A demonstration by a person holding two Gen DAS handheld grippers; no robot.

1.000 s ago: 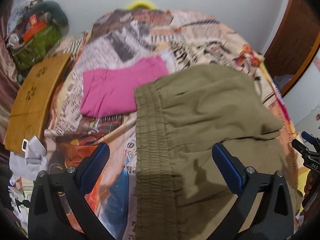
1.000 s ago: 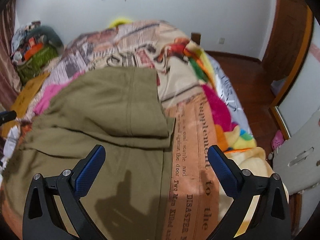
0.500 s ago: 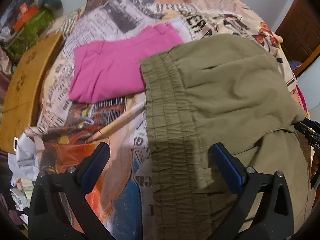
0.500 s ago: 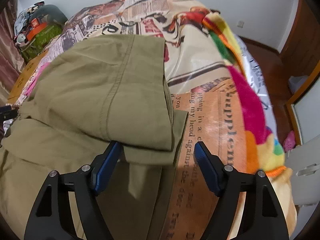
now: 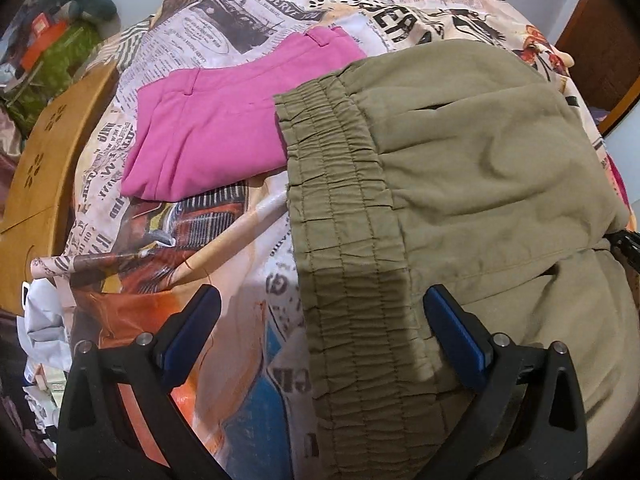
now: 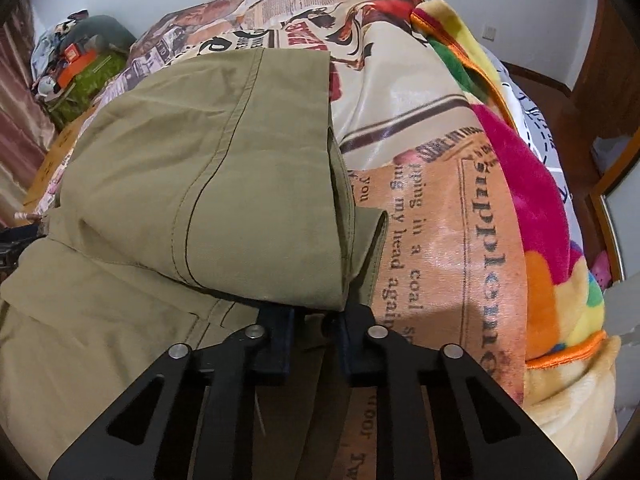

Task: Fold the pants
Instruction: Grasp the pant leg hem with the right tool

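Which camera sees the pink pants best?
The left wrist view. There the pink pants lie folded on the bedspread, almost wholly visible beside the olive pants. In the right wrist view the olive pants hide them, so no pink pants can be made out.

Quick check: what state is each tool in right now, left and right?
Left tool: open, straddling the elastic waistband of the olive pants, not gripping.
Right tool: has just closed onto the olive pants' folded edge.

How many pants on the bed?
2: olive pants spread in front, pink pants folded just beyond its waistband. More could lie hidden under the olive pair.
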